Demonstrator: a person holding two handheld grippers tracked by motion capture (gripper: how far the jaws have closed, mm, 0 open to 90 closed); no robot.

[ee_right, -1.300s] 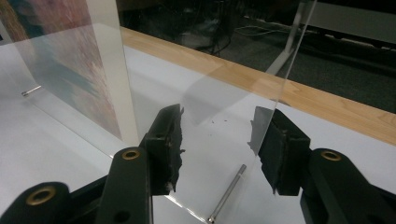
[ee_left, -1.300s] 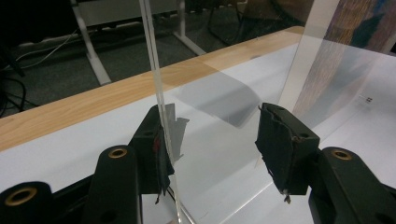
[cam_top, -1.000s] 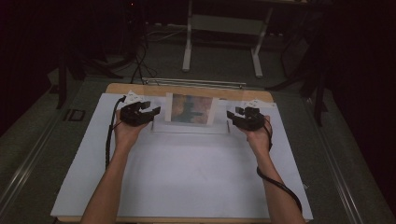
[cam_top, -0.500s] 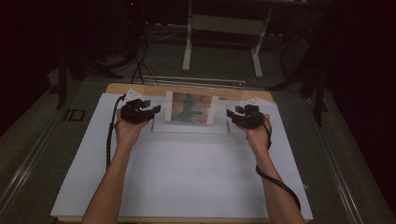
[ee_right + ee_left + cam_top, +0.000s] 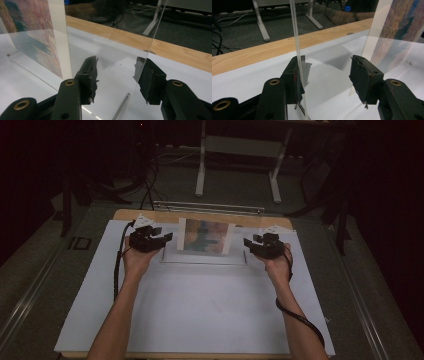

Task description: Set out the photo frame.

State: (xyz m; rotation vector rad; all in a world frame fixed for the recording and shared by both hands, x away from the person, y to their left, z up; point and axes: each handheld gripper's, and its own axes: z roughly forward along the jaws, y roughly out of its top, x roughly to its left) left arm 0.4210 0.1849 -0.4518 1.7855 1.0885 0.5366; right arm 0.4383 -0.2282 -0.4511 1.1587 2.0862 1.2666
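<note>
A clear acrylic picture stand (image 5: 202,256) is upright near the table's far edge and holds a blurred colourful print (image 5: 206,236). My left gripper (image 5: 165,239) is at the stand's left end and my right gripper (image 5: 248,242) at its right end. In the left gripper view the jaws (image 5: 328,65) stand open, and the clear panel's edge (image 5: 295,32) runs down against the left pad (image 5: 298,77). In the right gripper view the gripper (image 5: 117,62) is open too, with the panel's edge (image 5: 156,32) by the right pad (image 5: 147,77). The print (image 5: 30,27) shows at that view's left.
A white sheet (image 5: 200,315) covers most of the wooden table (image 5: 150,215). A thin metal bar (image 5: 207,207) lies along the far edge. Beyond it, on the dark floor, are a white desk frame (image 5: 240,165) and cables (image 5: 145,190).
</note>
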